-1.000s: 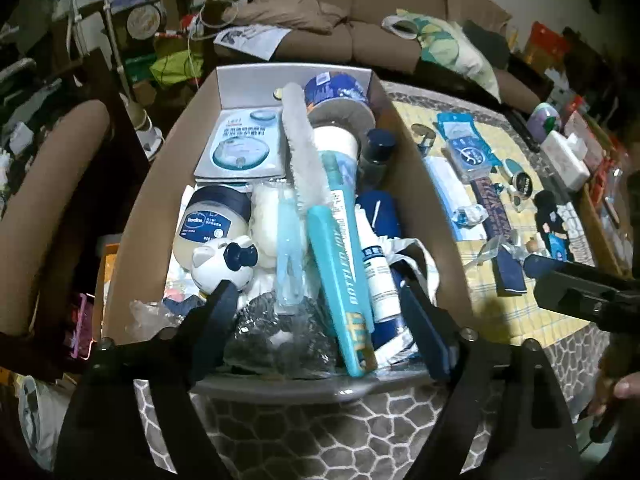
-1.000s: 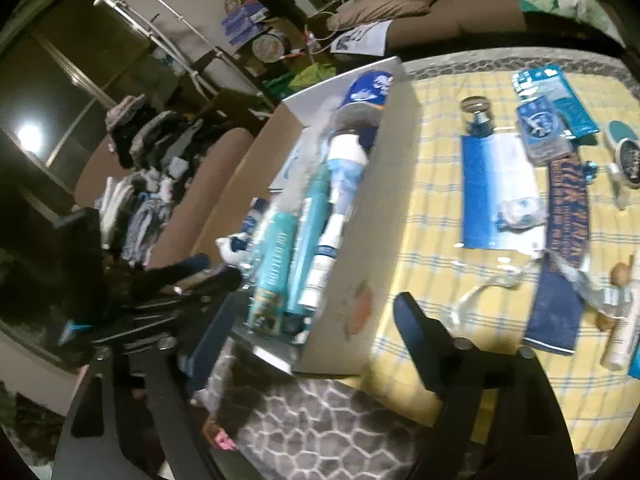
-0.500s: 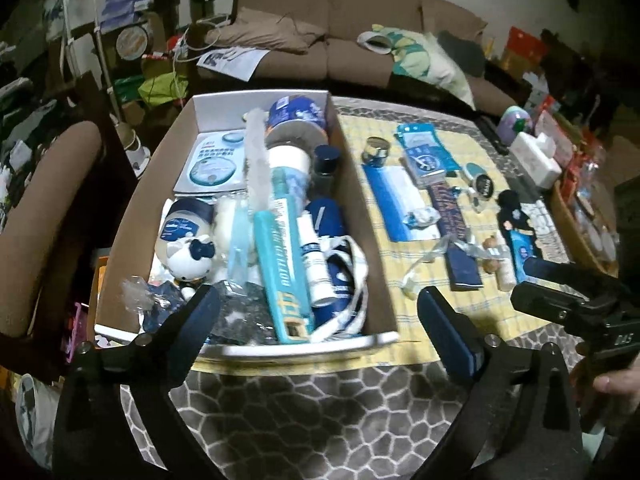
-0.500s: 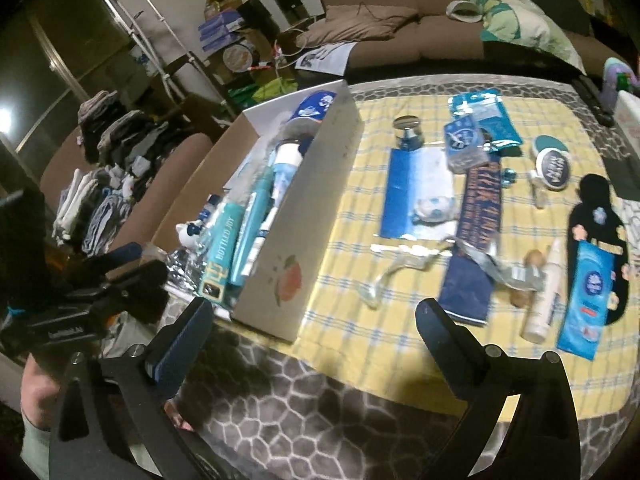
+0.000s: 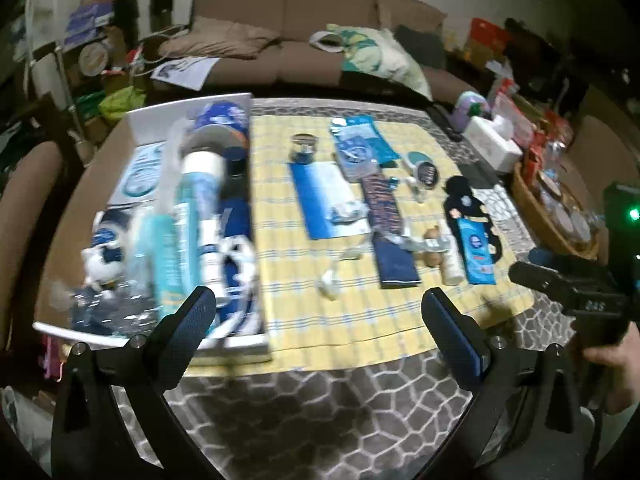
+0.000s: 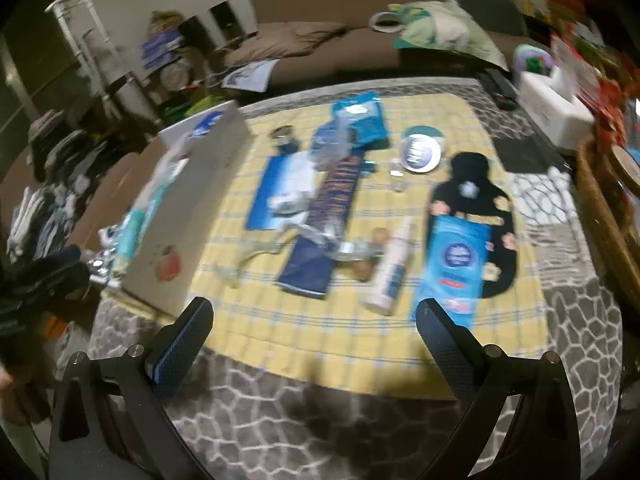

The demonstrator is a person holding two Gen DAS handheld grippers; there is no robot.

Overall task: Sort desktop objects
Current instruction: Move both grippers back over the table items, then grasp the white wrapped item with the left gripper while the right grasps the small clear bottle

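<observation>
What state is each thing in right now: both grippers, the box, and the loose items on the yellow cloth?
left gripper: jaws opening, nothing between them.
right gripper: open, empty.
cardboard box: open-topped, crammed with toiletries.
teal tube: lying in the box.
white bottle: lying on its side on the yellow cloth.
blue pouch: flat on the cloth, overlapping the black sock.
round tin: lid on, flat on the cloth.

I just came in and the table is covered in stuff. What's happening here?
A person is tidying the table with a claw in each hand. The left claw and the right claw are both open and empty. A cardboard box is already full of bottles and tubes. Other things, like a white bottle and a blue packet, lie on the yellow cloth.
</observation>
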